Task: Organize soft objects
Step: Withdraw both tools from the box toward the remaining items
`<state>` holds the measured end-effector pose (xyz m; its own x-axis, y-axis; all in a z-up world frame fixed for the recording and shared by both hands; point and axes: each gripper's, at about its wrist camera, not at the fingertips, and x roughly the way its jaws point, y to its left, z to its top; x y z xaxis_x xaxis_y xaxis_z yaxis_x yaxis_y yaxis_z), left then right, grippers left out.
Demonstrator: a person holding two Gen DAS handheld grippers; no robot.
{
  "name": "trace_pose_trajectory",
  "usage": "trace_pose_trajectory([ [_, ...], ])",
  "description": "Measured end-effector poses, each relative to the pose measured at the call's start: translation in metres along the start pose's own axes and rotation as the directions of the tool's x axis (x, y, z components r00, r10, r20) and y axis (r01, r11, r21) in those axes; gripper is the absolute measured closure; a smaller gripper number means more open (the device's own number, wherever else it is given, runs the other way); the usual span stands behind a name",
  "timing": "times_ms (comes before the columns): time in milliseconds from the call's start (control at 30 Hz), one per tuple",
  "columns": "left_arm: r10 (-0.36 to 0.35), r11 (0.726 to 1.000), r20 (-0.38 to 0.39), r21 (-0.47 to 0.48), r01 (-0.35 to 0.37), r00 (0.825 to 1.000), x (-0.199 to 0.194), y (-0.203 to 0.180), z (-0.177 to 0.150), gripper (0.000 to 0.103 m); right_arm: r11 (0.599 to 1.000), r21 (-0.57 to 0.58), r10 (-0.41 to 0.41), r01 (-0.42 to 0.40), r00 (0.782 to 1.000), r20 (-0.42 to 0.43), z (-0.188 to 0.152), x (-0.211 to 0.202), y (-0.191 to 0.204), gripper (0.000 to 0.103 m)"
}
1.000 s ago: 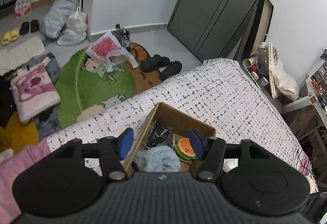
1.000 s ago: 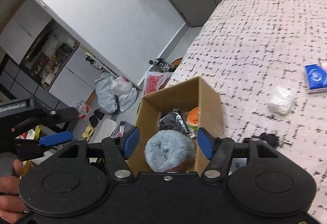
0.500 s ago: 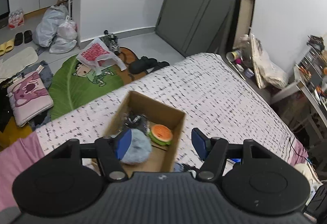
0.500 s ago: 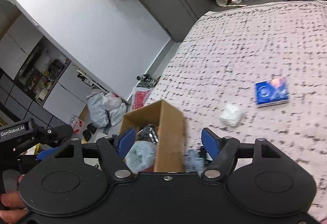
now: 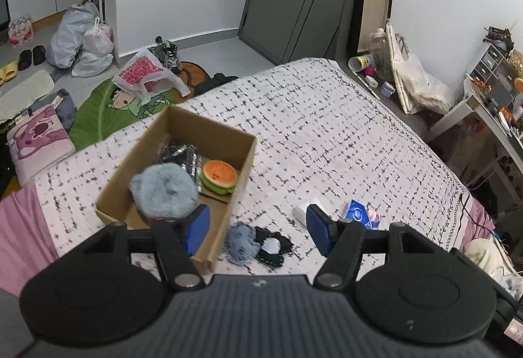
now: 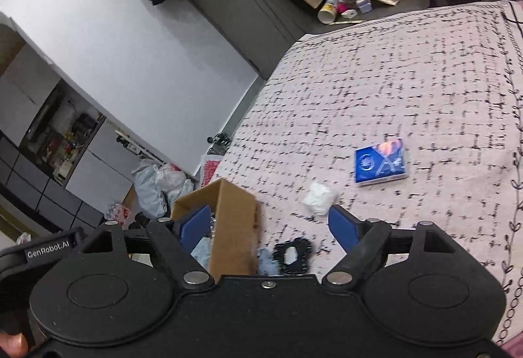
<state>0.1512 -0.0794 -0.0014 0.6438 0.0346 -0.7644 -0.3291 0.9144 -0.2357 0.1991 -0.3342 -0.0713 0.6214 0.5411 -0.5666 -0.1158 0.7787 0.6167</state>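
A cardboard box sits on the patterned bed and holds a fluffy blue plush, a watermelon-slice toy and a dark shiny item. On the cover to its right lie a small blue fuzzy piece, a black-and-white fabric piece, a white wad and a blue packet. My left gripper hangs open above the blue piece, empty. The jaws of my right gripper are opening, with nothing pressed between them, over the box's wall and the black-and-white piece.
The bed drops off to a floor with a green rug, bags and shoes on the left. A cluttered side table stands at the right. The left gripper's body shows in the right wrist view, at its left edge.
Both grippers have swung right, off the box and over the loose items on the cover. The right gripper's jaws have widened; the blue plush stays in the box.
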Motion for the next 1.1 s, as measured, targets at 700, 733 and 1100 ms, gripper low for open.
trace_pose_trajectory([
  [700,0.107,0.994,-0.11,-0.023,-0.11,0.988,0.106,-0.066,-0.03,0.04,0.983,0.179,-0.05,0.049,0.999,0.001,0.029,0.029,-0.082,0.021],
  [733,0.11,0.993,-0.113,-0.028,-0.114,0.987,0.11,-0.066,-0.031,0.04,0.981,0.187,-0.055,0.054,0.998,-0.003,0.031,0.034,-0.084,0.021],
  [1100,0.124,0.984,-0.166,-0.104,-0.142,0.978,0.158,-0.056,-0.048,0.04,0.982,0.151,-0.107,0.115,0.992,-0.062,0.042,0.068,-0.097,0.021],
])
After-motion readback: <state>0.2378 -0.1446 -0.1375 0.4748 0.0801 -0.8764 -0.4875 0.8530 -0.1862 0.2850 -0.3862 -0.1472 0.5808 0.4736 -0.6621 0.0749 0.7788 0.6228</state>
